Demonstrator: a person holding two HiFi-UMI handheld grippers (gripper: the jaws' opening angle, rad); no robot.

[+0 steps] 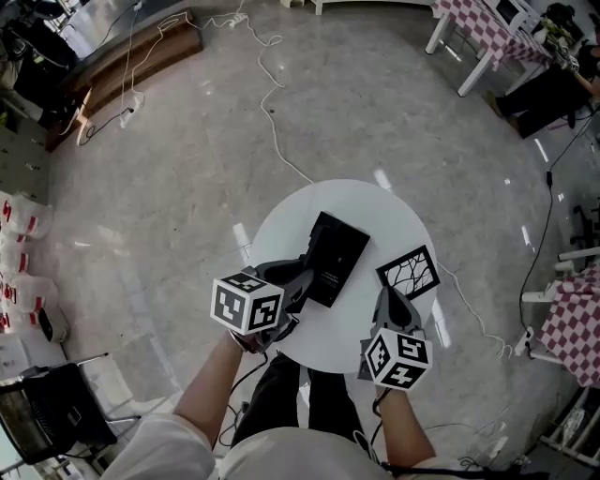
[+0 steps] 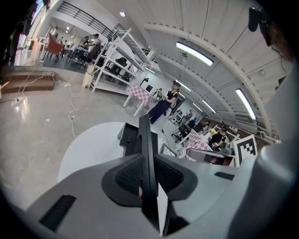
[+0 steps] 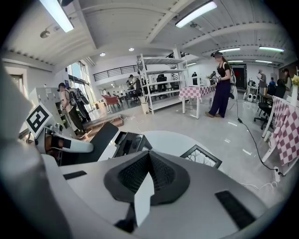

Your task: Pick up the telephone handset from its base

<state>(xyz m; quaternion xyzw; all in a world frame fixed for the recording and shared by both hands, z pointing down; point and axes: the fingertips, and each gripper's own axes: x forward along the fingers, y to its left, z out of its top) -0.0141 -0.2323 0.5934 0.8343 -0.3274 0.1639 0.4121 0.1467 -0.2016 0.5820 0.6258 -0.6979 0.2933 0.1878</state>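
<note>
Head view: left gripper [image 1: 298, 281] jaws clamp handset [image 2: 145, 140] beside base [image 1: 336, 258]; right gripper [image 1: 389, 302] jaws shut, empty, at table [image 1: 281, 217] rim.

Glossy grey stone floor [image 1: 187, 141] with trailing white cable [image 1: 292, 157], checkered tables [image 1: 487, 28], white shelving [image 3: 159, 81].

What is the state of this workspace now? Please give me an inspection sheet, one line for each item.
Surface: round white table, on a pale floor.
Job's things: handset off its base; the base rests on the table.
Clutter: framed picture lying flat beside the base.
Grippers: left gripper jaws shut on the handset; right gripper jaws shut, empty.
Cables: white cable snaking across the floor.
Surroundings: checked tables, shelving, people standing.
</note>
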